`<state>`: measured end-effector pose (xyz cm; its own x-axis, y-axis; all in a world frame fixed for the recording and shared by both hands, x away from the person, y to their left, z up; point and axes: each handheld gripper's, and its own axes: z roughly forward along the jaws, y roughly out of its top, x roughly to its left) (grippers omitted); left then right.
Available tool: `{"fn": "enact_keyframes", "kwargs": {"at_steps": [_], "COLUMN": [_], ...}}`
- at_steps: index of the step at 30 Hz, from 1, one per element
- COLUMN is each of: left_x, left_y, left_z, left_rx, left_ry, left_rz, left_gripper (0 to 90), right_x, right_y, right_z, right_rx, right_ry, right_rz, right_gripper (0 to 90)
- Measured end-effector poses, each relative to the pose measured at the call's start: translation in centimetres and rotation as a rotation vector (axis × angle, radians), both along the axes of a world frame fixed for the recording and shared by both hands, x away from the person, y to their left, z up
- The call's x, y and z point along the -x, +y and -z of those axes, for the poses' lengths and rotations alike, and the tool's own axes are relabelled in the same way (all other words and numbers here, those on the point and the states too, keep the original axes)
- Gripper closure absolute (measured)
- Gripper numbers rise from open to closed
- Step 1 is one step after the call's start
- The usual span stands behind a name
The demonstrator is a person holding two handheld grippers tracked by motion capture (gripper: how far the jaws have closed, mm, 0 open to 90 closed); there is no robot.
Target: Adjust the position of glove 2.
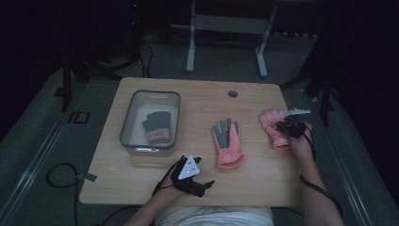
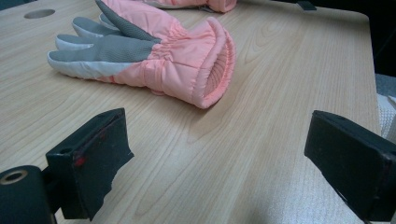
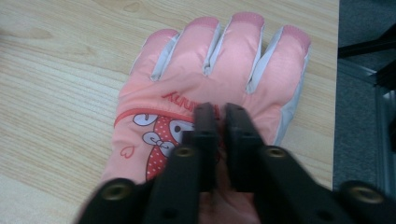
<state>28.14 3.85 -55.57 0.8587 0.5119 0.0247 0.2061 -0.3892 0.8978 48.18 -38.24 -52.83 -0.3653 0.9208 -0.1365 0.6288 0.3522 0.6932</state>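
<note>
A pink glove with a cartoon print (image 3: 210,79) lies back-up near the table's right edge (image 1: 273,123). My right gripper (image 3: 223,116) points down onto its back with the jaws together, pinching the pink fabric; in the high view it (image 1: 288,126) sits over that glove's wrist end. A second pink glove (image 1: 228,143) lies palm-up, grey palm showing, at mid-table. My left gripper (image 1: 203,172) rests near the front edge, open with nothing between its jaws, and in its own view (image 2: 219,154) it faces that glove's cuff (image 2: 212,65).
A grey bin (image 1: 126,127) stands at the table's left and holds a dark grey glove with a pink cuff (image 1: 157,127). A round cable hole (image 1: 232,93) is in the table near the far edge. Bare wood lies between the bin and the middle glove.
</note>
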Motion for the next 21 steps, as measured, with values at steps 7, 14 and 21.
{"fn": "enact_keyframes", "kwargs": {"at_steps": [7,14,21], "left_x": [-0.1,-0.1,-0.1], "left_y": [0.1,0.1,0.0], "left_z": [0.0,-0.1,-0.1], "left_rx": [0.005,0.005,0.0], "left_ry": [0.001,-0.002,-0.005], "left_rz": [-0.002,-0.006,-0.003], "left_gripper": [6.1,6.1,6.1], "right_x": [0.2,1.4,3.4], "right_y": [-0.3,0.6,1.3], "right_z": [-1.0,-3.3,-5.8], "right_rx": [-0.075,-0.124,-0.191], "right_ry": [-0.011,-0.038,-0.06], "right_rz": [0.052,0.072,0.023], "right_gripper": [89.9,90.0,90.0]}}
